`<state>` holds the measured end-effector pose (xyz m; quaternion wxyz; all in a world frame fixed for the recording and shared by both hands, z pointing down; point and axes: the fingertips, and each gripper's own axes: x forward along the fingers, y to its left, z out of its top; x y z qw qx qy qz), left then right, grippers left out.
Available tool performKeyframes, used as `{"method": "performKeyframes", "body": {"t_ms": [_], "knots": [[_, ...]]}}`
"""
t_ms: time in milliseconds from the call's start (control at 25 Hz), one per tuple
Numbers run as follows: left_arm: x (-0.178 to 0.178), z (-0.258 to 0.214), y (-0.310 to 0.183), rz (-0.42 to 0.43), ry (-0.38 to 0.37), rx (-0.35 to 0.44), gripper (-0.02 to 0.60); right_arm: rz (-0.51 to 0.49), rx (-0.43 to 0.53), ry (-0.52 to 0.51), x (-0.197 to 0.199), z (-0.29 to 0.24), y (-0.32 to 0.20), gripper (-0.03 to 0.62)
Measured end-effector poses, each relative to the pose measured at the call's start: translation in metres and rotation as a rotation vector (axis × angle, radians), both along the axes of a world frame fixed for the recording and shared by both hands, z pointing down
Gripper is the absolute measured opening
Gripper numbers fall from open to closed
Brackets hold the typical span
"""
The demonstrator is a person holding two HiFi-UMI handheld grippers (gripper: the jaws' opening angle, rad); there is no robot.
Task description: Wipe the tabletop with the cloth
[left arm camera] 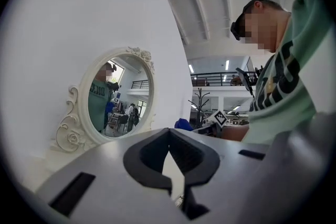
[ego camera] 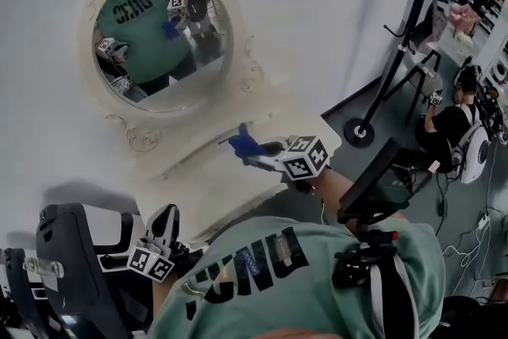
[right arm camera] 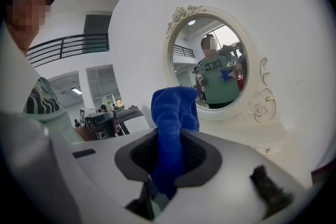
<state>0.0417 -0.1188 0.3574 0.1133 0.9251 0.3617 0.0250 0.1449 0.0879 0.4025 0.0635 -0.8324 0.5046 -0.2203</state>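
Cloth: a blue terry cloth [right arm camera: 175,113] sits bunched between the right tongs [right arm camera: 168,140]. Its free end stands up past the tips in a folded tuft, and a narrower strip runs down through the gap towards the hinge.
Right tongs: clamped on the blue terry cloth, with one pad pressing each side of it.
Cloth over the counter: in the head view the cloth [ego camera: 244,144] hangs at the tip of the right tongs [ego camera: 264,152] above the cream counter [ego camera: 214,186]. It is towards the back edge, just right of the mirror's base. Whether it touches the surface cannot be told.
Left tongs: the left tongs [left arm camera: 169,134] are together at the tips with nothing between them. In the head view they [ego camera: 165,214] are held off the counter's near left corner, well apart from the cloth.
Mirror: an oval mirror in a cream scrolled frame [ego camera: 159,36] stands at the counter's back edge against the white wall.
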Motion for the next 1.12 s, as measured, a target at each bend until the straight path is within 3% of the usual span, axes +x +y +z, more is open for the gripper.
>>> {"method": "performKeyframes", "body": {"t_ms": [280, 680, 1120], "knots": [[0.011, -0.001, -0.015, 0.045, 0.017, 0.004, 0.009, 0.007, -0.057, 0.05, -0.01, -0.004, -0.027, 0.078], [0.012, 0.002, 0.022, 0.006, 0.028, -0.031, 0.009, -0.009, -0.073, 0.079, -0.002, -0.007, 0.014, 0.077], [0.023, 0.005, 0.056, 0.02, 0.002, -0.01, 0.009, -0.041, -0.062, 0.062, 0.008, 0.002, 0.032, 0.077]]}}
